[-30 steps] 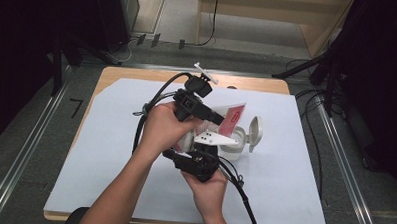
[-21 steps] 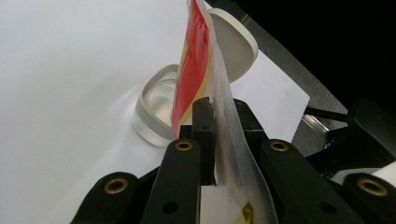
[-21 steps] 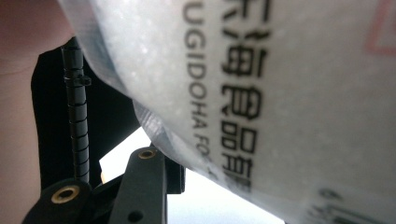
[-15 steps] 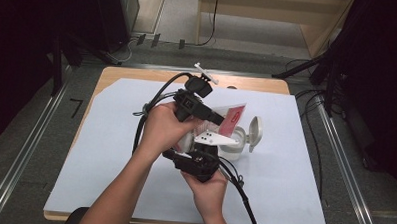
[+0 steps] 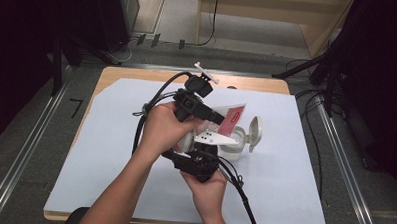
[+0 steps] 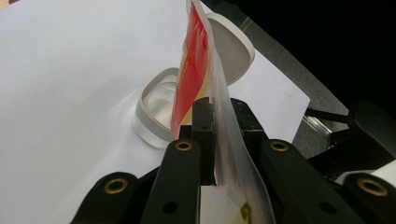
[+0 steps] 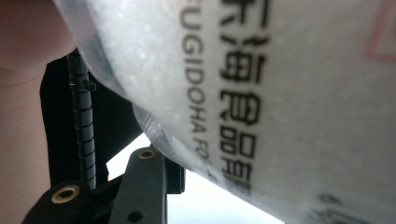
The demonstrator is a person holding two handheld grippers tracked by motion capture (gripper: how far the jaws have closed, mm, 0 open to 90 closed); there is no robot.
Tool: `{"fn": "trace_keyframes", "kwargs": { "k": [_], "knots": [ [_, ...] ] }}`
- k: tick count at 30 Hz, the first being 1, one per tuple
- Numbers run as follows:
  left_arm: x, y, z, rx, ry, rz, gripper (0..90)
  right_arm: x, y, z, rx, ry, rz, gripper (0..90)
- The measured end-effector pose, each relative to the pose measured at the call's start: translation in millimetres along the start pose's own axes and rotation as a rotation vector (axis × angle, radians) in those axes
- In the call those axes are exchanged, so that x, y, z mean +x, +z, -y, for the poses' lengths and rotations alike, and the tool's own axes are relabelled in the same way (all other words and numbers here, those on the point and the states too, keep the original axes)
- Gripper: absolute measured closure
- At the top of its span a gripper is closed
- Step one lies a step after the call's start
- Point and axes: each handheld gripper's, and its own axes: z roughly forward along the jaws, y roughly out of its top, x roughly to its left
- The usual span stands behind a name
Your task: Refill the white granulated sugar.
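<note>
A clear plastic bag (image 5: 230, 114) with a red label and white grains inside hangs between both grippers over the middle of the table. My left gripper (image 5: 217, 117) reaches in from the left and is shut on the bag's thin upper edge (image 6: 201, 56); its jaws (image 6: 212, 121) pinch the film. My right gripper (image 5: 213, 142) comes from below and is shut on the bag's full lower part (image 7: 280, 93), with one finger (image 7: 144, 182) against it. Just right of the grippers, a small round clear container (image 5: 234, 145) stands on the table, its hinged lid (image 5: 256, 130) flipped open.
A white sheet (image 5: 110, 154) covers the wooden table (image 5: 138, 75). A small white object (image 5: 206, 72) lies at the far edge. Black cables (image 5: 241, 193) trail from the grippers toward the front edge. The container (image 6: 156, 112) and lid (image 6: 233, 46) sit close under the bag.
</note>
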Motion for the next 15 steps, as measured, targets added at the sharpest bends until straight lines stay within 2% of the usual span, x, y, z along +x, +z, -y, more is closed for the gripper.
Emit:
{"fn": "trace_keyframes", "kwargs": {
  "k": [3,15],
  "knots": [
    [-0.5,-0.6,-0.1,0.003,0.014,-0.006,82.7,0.0,-0.3,-0.3,0.000,0.004,-0.005,63.5],
    [-2.5,0.2,-0.3,-0.002,0.009,-0.003,82.5,0.7,-0.9,0.0,-0.005,0.007,-0.006,63.5]
  ]
}}
